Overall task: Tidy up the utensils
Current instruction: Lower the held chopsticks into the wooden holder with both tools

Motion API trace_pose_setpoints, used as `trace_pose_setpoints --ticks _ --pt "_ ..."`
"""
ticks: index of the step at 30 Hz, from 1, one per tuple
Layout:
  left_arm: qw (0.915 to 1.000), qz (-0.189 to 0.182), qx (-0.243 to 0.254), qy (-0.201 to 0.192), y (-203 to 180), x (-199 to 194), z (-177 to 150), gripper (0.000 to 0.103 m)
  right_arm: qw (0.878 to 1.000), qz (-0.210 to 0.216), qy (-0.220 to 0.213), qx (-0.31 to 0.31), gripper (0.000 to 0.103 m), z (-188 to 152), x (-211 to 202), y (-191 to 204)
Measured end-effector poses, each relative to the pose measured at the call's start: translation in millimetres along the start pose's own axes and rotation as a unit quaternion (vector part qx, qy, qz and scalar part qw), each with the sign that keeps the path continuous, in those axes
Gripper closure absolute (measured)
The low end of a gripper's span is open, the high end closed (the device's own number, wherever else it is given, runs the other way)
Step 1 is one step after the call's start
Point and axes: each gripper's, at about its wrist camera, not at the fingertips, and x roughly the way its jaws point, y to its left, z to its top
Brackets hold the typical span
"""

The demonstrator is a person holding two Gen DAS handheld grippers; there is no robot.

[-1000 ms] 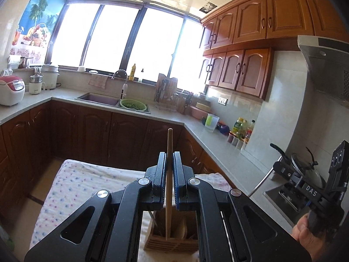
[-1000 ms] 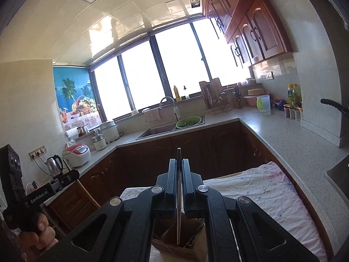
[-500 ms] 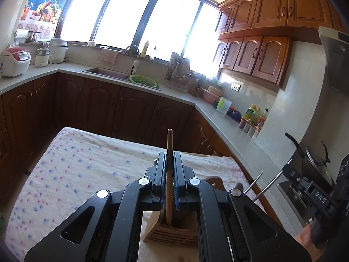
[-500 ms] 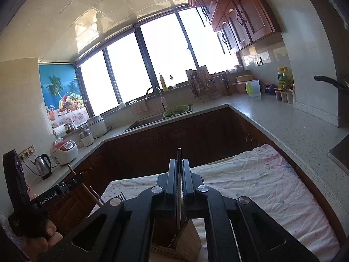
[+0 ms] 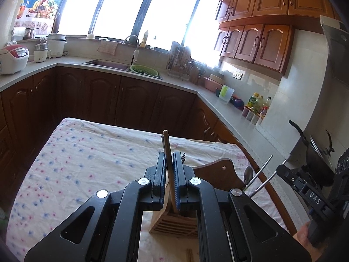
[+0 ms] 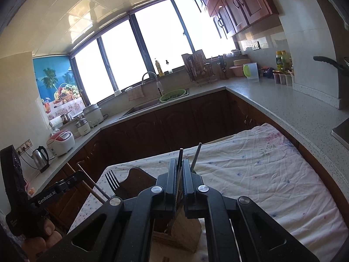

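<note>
In the left wrist view, the left tool (image 5: 168,170) has its jaws closed in on a slim wooden stick (image 5: 168,152) — likely a chopstick or spoon handle. The stick leans slightly, with its top toward 12 o'clock and its lower end down in the slatted wooden utensil holder (image 5: 174,224), which stands on the cloth-covered worktop (image 5: 87,163). The stick looks light, stiff and dry-grained, so I judge a mid-shaft pinch sufficient, though a round shaft could swivel between flat pads. At 3 o'clock the right tool (image 5: 281,170) carries thin metal handles (image 5: 259,174), smooth and probably slippery. In the right wrist view, the right tool (image 6: 180,170) is clamped on a thin dark metal shaft (image 6: 180,157) pointing to 12 o'clock, and a second metal handle (image 6: 196,156) leans just beside it toward 1 o'clock. Below them the holder (image 6: 185,233) shows pale, square-edged wood. At 9 o'clock a steel fork (image 6: 112,180) stands with its tines up, near the left tool (image 6: 72,179) — rigid, glossy, best taken at the neck. The cloth is soft, creased and floral-speckled.
</note>
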Motion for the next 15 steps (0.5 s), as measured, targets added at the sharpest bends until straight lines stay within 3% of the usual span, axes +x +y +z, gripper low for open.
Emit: trace_pose_setpoints --ticks 13,15 --pt "0.9999 0.000 -0.001 0.016 -1.5 -2.6 2.2 0.097 1.000 0.000 0.008 0.004 0.098 -0.8 3.1 -3.6" --pt "0.9998 -0.003 -0.002 0.018 -1.2 -6.4 3.5 0.090 1.000 0.004 0.008 0.014 0.094 -0.7 0.5 -6.5"
